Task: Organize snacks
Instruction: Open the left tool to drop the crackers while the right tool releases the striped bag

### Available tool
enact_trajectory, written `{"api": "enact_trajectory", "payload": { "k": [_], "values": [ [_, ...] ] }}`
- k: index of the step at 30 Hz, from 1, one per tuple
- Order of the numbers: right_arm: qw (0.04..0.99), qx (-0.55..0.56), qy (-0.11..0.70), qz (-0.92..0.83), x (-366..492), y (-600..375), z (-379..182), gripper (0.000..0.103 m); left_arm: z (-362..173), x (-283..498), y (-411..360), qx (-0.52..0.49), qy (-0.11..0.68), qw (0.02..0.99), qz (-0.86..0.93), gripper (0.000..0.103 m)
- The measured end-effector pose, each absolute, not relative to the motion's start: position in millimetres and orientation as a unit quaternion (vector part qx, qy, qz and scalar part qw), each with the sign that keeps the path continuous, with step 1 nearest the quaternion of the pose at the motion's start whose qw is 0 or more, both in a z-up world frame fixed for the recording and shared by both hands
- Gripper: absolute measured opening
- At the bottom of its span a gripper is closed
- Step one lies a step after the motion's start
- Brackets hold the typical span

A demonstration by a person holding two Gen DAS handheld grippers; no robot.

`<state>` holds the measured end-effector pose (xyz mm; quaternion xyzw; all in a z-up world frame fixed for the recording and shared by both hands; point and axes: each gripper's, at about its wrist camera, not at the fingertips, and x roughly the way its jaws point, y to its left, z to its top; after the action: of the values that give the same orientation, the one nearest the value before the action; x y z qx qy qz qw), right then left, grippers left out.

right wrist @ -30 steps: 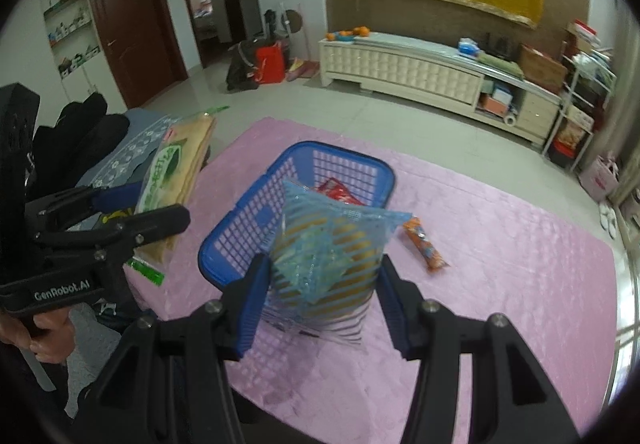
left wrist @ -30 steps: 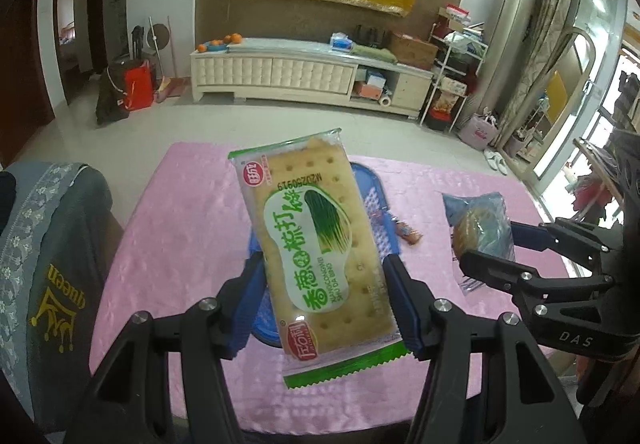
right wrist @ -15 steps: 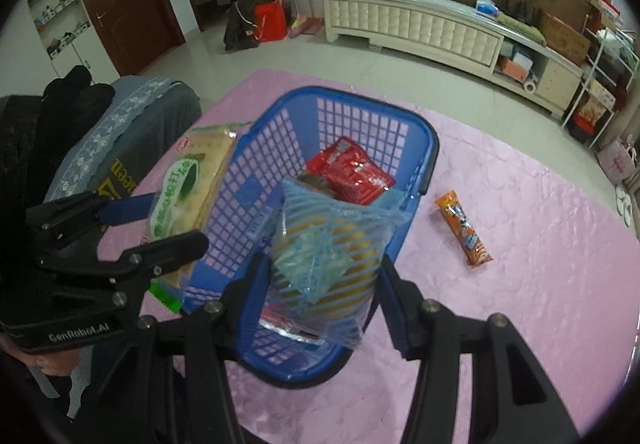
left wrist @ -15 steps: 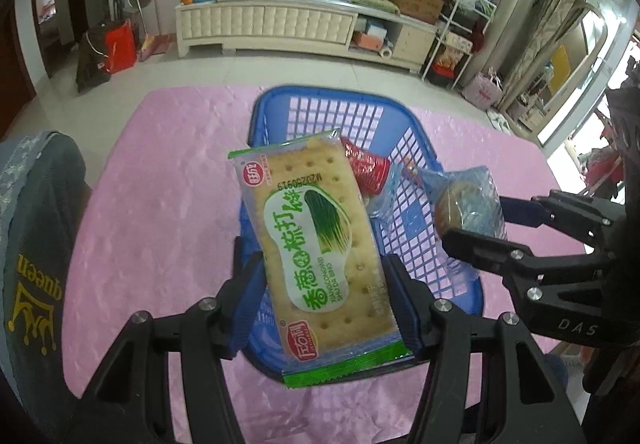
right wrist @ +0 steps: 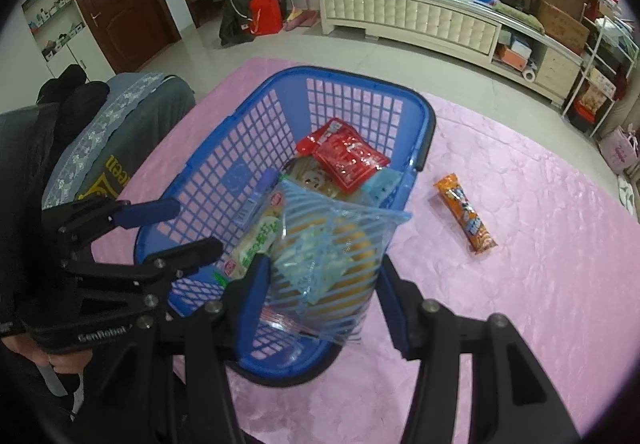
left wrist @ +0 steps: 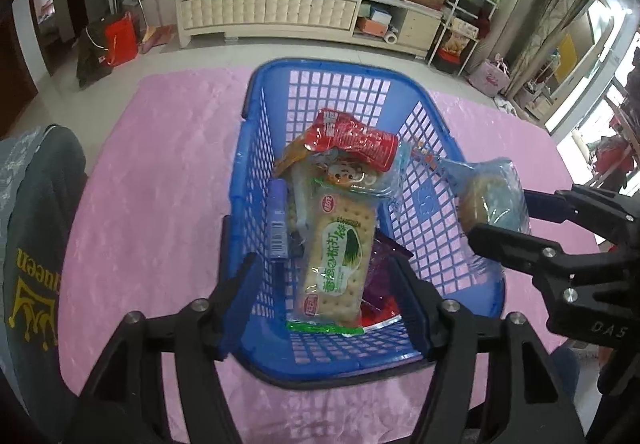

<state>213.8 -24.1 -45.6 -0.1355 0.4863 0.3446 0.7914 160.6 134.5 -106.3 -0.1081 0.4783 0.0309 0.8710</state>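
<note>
Blue plastic forms the basket [left wrist: 472, 284] on the pink-covered table [left wrist: 160, 204]. At the left, the left gripper [left wrist: 328, 300] hangs over the basket's near end with its jaws apart and opening; the green cracker packet [left wrist: 340, 260] lies between them inside the basket, touching neither pad. Beneath it, other wrappers are partly hidden. To the right, the right gripper [right wrist: 320, 284] has its jaws clamped on the blue-striped bun bag [right wrist: 328, 252] above the basket's near rim. An orange snack stick [right wrist: 466, 214] lies outside on the table.
</note>
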Motion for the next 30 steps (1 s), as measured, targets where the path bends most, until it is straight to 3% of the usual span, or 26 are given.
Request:
{"api": "enact_trajectory", "payload": {
  "k": [14, 30],
  "values": [
    [0.804, -0.130, 0.448, 0.368, 181.8, -28.5, -2.1, 0.058, -52.6, 116.9, 119.3, -0.080, 0.419, 0.904, 0.031, 0.070],
    [0.784, -0.199, 0.483, 0.336, 212.4, 18.4, -60.5, 0.058, -86.6, 132.7, 160.7, -0.129, 0.438, 0.889, 0.046, 0.070]
  ]
}}
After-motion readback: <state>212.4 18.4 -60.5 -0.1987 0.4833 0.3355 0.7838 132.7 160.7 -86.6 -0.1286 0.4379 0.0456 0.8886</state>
